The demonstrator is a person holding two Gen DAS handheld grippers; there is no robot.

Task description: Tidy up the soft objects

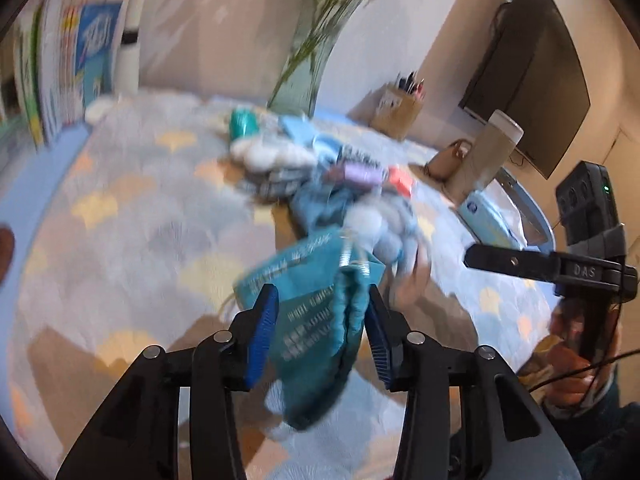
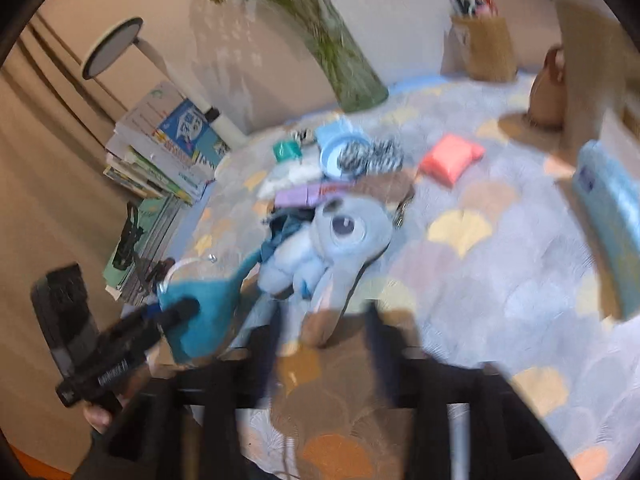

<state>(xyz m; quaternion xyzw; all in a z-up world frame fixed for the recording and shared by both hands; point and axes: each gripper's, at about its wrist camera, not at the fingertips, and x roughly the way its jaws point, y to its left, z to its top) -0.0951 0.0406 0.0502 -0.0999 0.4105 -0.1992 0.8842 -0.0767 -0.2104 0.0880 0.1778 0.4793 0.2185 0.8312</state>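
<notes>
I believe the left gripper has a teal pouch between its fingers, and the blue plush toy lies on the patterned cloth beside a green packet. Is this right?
Not quite. The packet beside the blue plush toy is coral pink, not green, as the right wrist view shows. The rest holds: the left gripper has the teal pouch between its fingers, and the toy lies on the patterned cloth.

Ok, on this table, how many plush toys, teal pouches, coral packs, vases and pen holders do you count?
plush toy: 1
teal pouch: 1
coral pack: 1
vase: 1
pen holder: 1
Total: 5
</notes>
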